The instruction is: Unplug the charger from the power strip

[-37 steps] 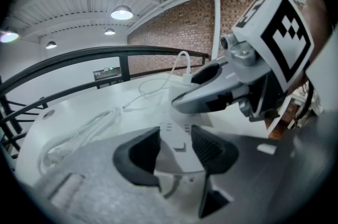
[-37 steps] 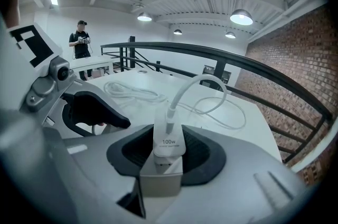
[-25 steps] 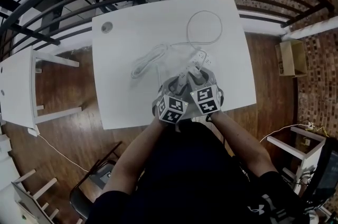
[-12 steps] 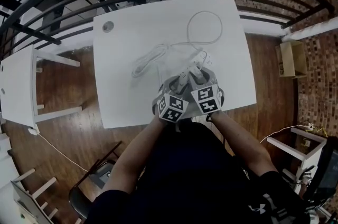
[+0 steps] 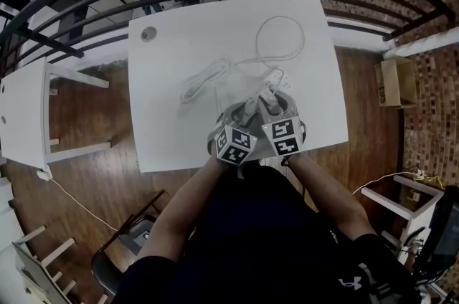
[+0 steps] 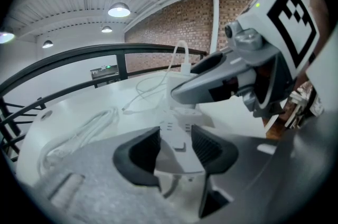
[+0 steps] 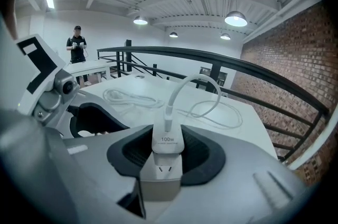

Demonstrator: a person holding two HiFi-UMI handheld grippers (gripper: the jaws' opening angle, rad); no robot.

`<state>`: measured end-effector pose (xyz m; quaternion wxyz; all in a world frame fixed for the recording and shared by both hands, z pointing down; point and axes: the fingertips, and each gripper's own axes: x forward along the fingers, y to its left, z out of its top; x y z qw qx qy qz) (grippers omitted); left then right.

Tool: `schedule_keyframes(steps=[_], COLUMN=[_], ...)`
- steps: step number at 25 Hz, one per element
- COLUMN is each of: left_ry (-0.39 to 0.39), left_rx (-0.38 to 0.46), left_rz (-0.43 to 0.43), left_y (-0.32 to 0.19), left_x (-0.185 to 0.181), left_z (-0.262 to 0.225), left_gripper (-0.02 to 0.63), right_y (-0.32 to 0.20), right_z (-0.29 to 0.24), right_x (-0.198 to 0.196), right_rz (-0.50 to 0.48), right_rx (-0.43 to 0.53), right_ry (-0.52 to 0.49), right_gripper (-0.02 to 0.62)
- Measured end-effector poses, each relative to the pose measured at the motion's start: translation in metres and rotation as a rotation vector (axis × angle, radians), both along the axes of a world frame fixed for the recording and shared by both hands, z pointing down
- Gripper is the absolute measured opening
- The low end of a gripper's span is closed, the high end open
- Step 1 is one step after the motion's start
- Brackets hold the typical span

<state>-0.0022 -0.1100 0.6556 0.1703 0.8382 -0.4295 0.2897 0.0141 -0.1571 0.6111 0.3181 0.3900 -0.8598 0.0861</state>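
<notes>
While the left gripper (image 6: pixel 175 145) is closed across the near end of the white power strip (image 6: pixel 179 130), with a ribbed pad pressing on each long side, the right gripper (image 7: pixel 168 151) has its jaws partly closed on the white charger (image 7: pixel 168 142), one pad flat against either side of it. The charger sits against the strip's face, just beyond a free socket (image 7: pixel 163 169), and a white cable (image 7: pixel 185 85) rises from its top in an arch.

In the head view, the strip lies on the white table (image 5: pixel 179 30) at about 4 o'clock from the table's middle. Both grippers meet over it at 5 o'clock, near the front edge. The charger's cable makes a wide loop at 1 o'clock, and a bundled white cord (image 5: pixel 201 80) lies at 9 o'clock. A round grommet (image 5: pixel 148 34) sits in the 10 o'clock corner.
</notes>
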Motion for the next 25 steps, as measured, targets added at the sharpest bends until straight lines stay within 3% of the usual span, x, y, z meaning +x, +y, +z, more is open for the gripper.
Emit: schedule_keyframes(steps=[5,9,11,17,22,25], left_ry=[0.001,0.003,0.022,0.168,0.386,0.469], left_rx=[-0.003,-0.047,-0.094,-0.095,-0.142,-0.158], left_rz=[-0.005,-0.025,-0.064,-0.160,-0.287,-0.328], left_y=[0.000,0.000,0.000,0.015,0.029,0.038], left_x=[0.000,-0.004,-0.009,-0.026,-0.041,-0.047], left_z=[0.001,0.002,-0.001,-0.039,-0.081,-0.098], left_gripper=[0.192,0.188,0.139,0.137,0.128,0.120], right_y=[-0.004,-0.004,-0.004,0.001,0.007,0.011], right_z=[-0.011,-0.010,-0.014,-0.027,-0.034,-0.043], right_x=[0.004,0.015,0.019,0.034,0.052,0.065], right_rz=[0.030,0.095,0.131,0.218,0.284,0.306], right_rx=[-0.004,-0.072,-0.121,-0.226,-0.311,-0.322], right_ry=[-0.045,-0.127,-0.186,-0.331,-0.439,-0.479], right_gripper=[0.144,0.144,0.144,0.144,0.144,0.144])
